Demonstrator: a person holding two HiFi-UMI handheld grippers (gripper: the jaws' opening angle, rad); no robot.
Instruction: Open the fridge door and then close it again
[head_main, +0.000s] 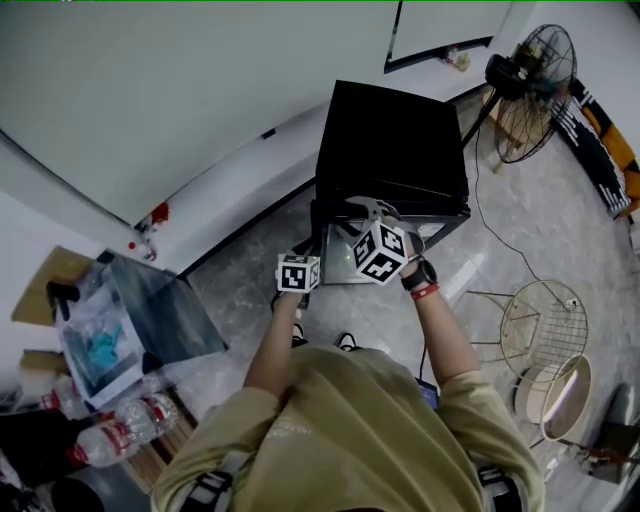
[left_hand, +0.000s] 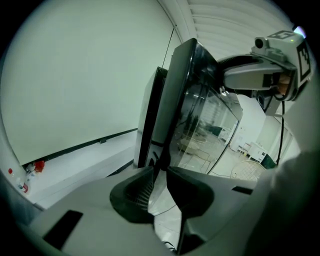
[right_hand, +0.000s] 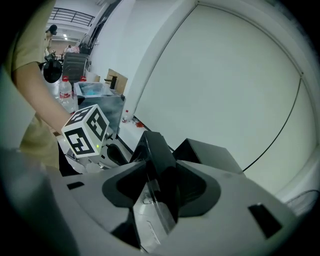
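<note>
Soft, even indoor light, strong fisheye bend.
The white wall (head_main: 150, 80) reads bright and flat, shadows faint; both gripper views darken at their round edges, and the fridge door (left_hand: 200, 125) carries pale reflections.

Bare workroom: white walls (head_main: 180, 90), tiled floor (head_main: 520, 230), pedestal fan (head_main: 535, 90), water bottles (head_main: 130, 420).

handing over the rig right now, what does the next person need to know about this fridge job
Left gripper: closed on the edge of the fridge door.
Right gripper: closed on the same door near its top corner.
Fridge: small, black, on the floor by the wall. Its glass door stands partly open, with a gap between door and body.
Done: door is off its seal.
Left: the pictures don't show whether it is swinging out or back. Either way, end with it pushed fully shut, then release both grippers.
</note>
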